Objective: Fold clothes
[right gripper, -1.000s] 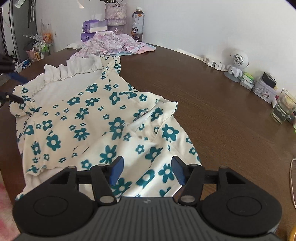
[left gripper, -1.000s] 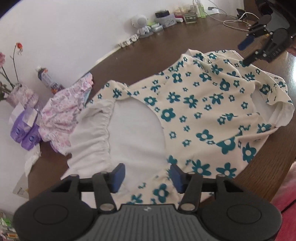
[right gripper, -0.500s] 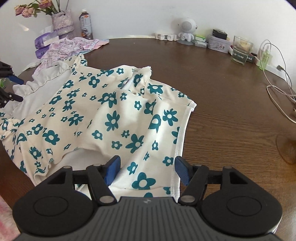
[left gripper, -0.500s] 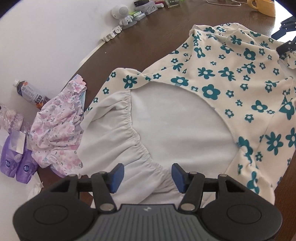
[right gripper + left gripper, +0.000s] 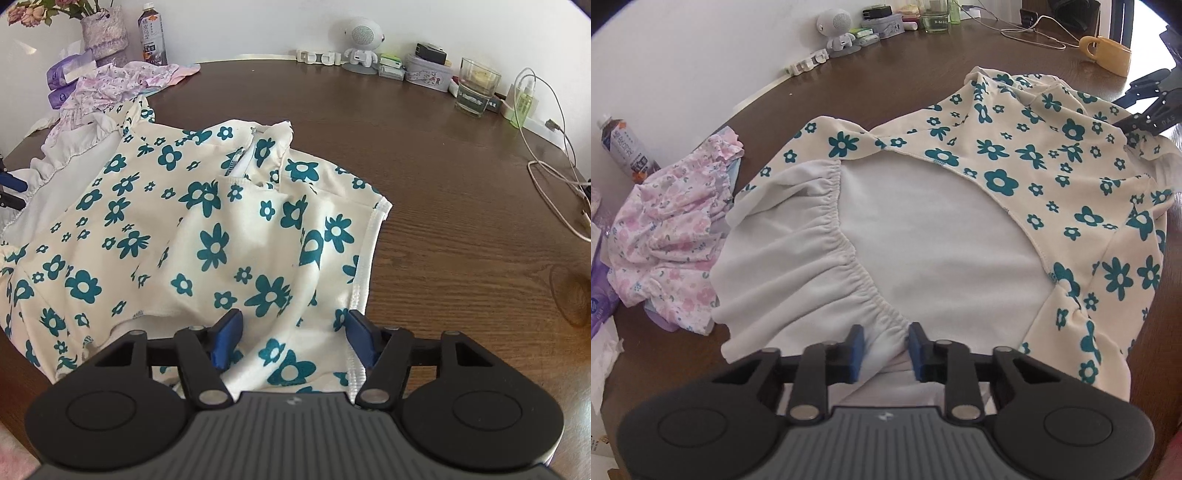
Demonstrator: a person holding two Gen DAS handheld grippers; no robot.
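Note:
A cream dress with teal flowers [image 5: 997, 181] lies spread on the brown table [image 5: 443, 184], its white lining and ruffled hem [image 5: 820, 266] turned up. My left gripper [image 5: 885, 347] sits at the near edge of the ruffle, its blue pads narrowed on a bunch of white fabric. In the right wrist view the dress [image 5: 214, 251] lies creased, with a seamed edge at the right. My right gripper [image 5: 295, 341] stands open over that end, printed cloth between its fingers. The right gripper [image 5: 1145, 110] also shows at the far right of the left wrist view.
A pink floral garment [image 5: 672, 229] lies heaped beside the ruffle, with a bottle [image 5: 624, 147] and purple tissue packs [image 5: 62, 81] behind it. Along the wall stand a white speaker [image 5: 364, 40], a glass [image 5: 476, 86] and cables [image 5: 546, 166]. A yellow mug [image 5: 1108, 55] sits far right.
My left gripper has come down onto the ruffled hem and its jaws have narrowed on the fabric. My right gripper has shifted to the dress's seamed edge and stayed open.

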